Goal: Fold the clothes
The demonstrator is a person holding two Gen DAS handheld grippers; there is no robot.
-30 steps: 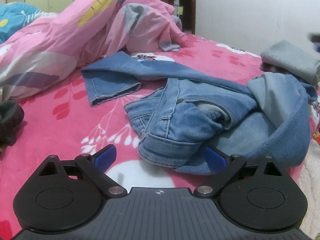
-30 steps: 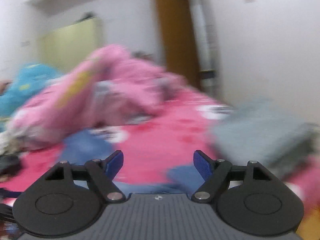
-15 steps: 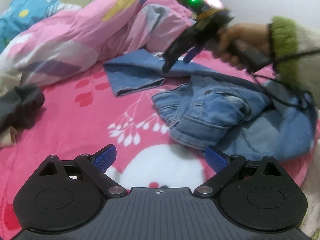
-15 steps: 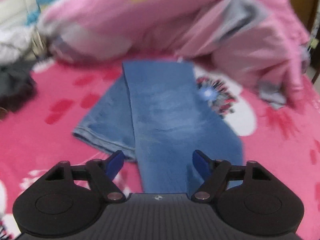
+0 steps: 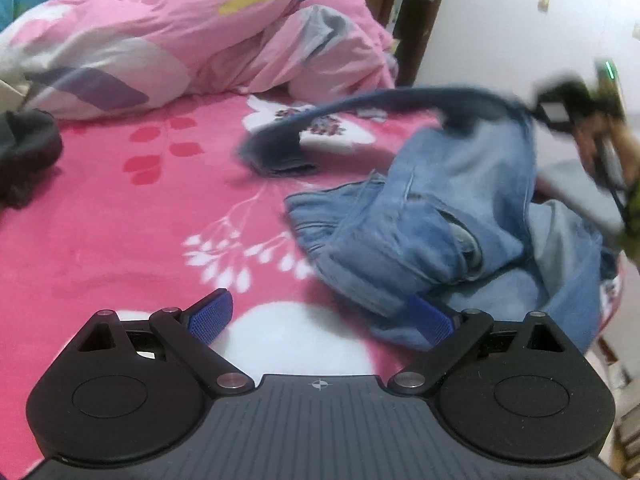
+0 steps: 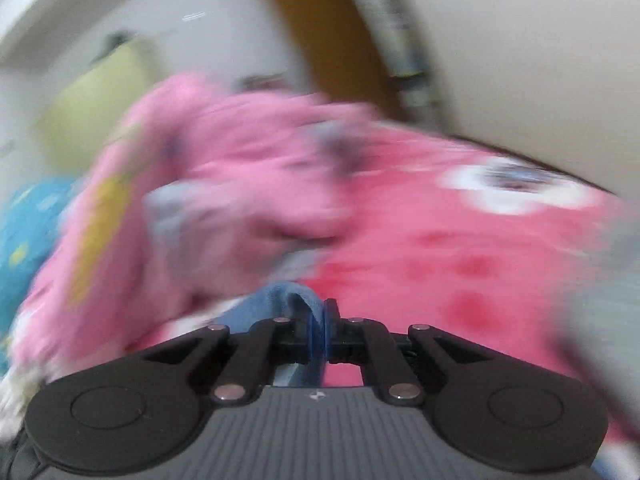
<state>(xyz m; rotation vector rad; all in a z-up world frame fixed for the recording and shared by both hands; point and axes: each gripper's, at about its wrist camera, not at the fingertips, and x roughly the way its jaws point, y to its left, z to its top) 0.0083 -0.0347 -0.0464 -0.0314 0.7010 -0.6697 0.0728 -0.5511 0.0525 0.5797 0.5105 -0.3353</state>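
Crumpled blue jeans (image 5: 432, 220) lie on the pink floral bedspread (image 5: 140, 220), right of centre in the left wrist view. One leg (image 5: 400, 100) is lifted off the bed and stretched toward my right gripper (image 5: 560, 110), blurred at the upper right. In the right wrist view my right gripper (image 6: 319, 332) has its jaws closing, and a fold of blue denim (image 6: 288, 300) is pinched between the pads. My left gripper (image 5: 320, 316) stands open just above the bedspread. Its right fingertip (image 5: 432, 320) is at the near edge of the jeans and grips nothing.
A bunched pink duvet (image 5: 180, 40) fills the back of the bed. A dark garment (image 5: 24, 152) lies at the left edge and folded grey cloth (image 5: 576, 192) at the right, behind the jeans. A person's hand in a green cuff (image 5: 628, 208) holds the right gripper. The bed's right edge is close.
My right gripper reached the far jeans leg, closed on it and swept it up and to the right. My left gripper shifted a little, rolled slightly and stayed open.
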